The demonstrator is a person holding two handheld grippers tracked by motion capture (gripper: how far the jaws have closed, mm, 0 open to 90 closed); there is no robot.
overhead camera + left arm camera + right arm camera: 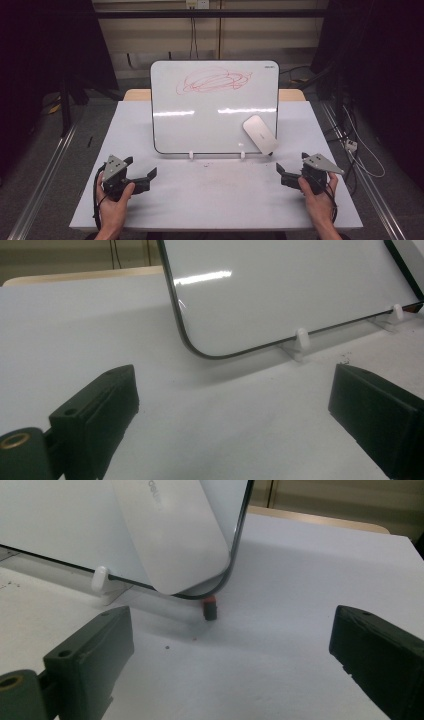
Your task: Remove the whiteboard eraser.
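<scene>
White eraser (260,134), oblong with rounded ends, smooth plastic back: clings to the lower right part of the whiteboard (215,107), tilted, its lower end at the board's bottom right corner. It probably holds by a magnet. Judged light and stiff, with a slick shell that could slide between hard pads; best taken across its narrow width, by the two long edges, near the middle.

Whiteboard: glossy white face, dark rim, stands propped and leaning back on two small white clips (191,154) at mid-desk. Red scribble (212,81) on its upper part. Likely light and easy to tip backward if pushed hard, so wiping calls for gentle pressure or a steadying hold.

Small red-and-black piece (210,608): lies on the desk just under the board's right corner; what it is cannot be told.

Desk (215,200): pale, matte, with a few dark specks in front of the board.

Left gripper (142,175): held in the left hand (114,200), low at the desk's front left, jaws wide apart, nothing between them.

Right gripper (292,167): held in the right hand (320,197) at front right, near the eraser but apart from it, jaws spread wide and empty.
</scene>
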